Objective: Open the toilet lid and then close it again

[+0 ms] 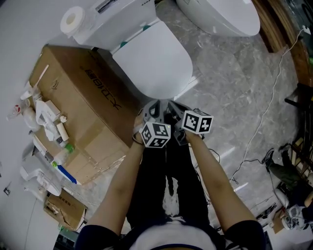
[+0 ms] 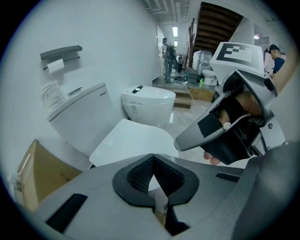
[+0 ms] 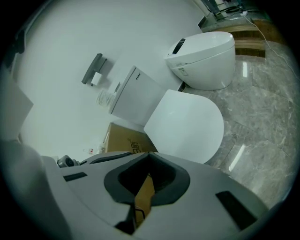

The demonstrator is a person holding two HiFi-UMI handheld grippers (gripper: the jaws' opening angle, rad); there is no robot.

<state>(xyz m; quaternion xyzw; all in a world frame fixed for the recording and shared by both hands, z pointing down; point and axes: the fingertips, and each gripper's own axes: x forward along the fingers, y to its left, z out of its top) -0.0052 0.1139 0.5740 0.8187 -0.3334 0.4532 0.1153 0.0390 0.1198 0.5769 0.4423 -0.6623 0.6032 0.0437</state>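
Note:
The white toilet's lid (image 1: 152, 64) lies flat and closed on the bowl, below the tank (image 1: 110, 22). Both grippers hover side by side just off the lid's front edge, touching nothing. My left gripper (image 1: 152, 109) has its jaws shut and empty, and the lid (image 2: 133, 140) lies just beyond its tips (image 2: 152, 177). Close on its right, my right gripper (image 1: 172, 110) is also shut and empty; from its own view the lid (image 3: 187, 125) lies ahead of the jaws (image 3: 147, 177). The right gripper's body (image 2: 225, 123) fills the right side of the left gripper view.
A big cardboard box (image 1: 83, 105) stands against the toilet's left side, with small clutter (image 1: 46, 117) on and beside it. A paper roll (image 1: 73, 20) sits on the tank. A second toilet (image 1: 220, 14) stands at the back right. A cable (image 1: 264, 117) runs over the marble floor.

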